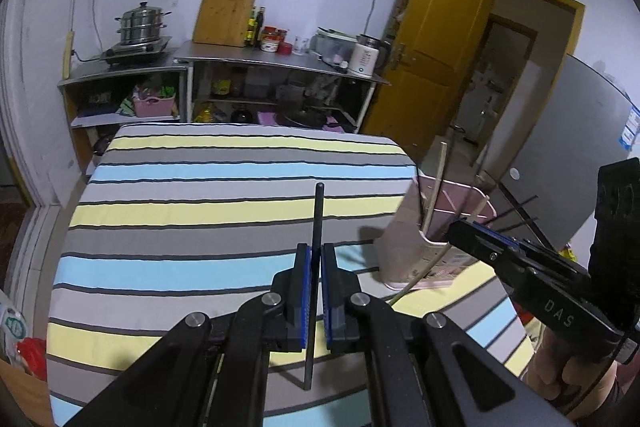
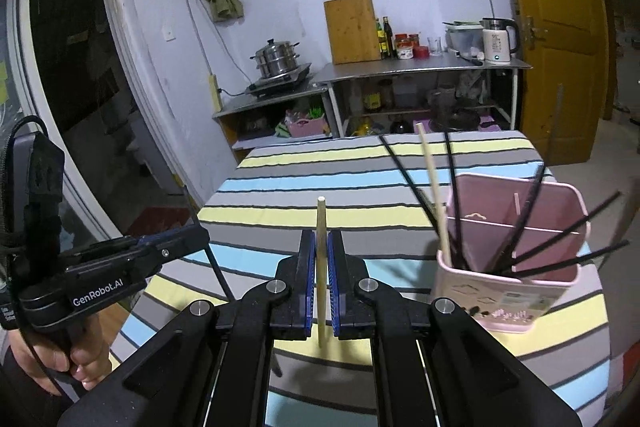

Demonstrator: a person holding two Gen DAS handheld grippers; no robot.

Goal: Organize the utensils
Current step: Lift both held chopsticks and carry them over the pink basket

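the left gripper grasps a black chopstick while the right gripper grasps a pale chopstick beside the pink holder.

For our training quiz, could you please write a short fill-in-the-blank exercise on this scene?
1. The left claw grips a ____ chopstick.
2. The right claw grips a ____ chopstick.
3. The pink holder stands on a ____ tablecloth.

Answers: black; light wooden; striped
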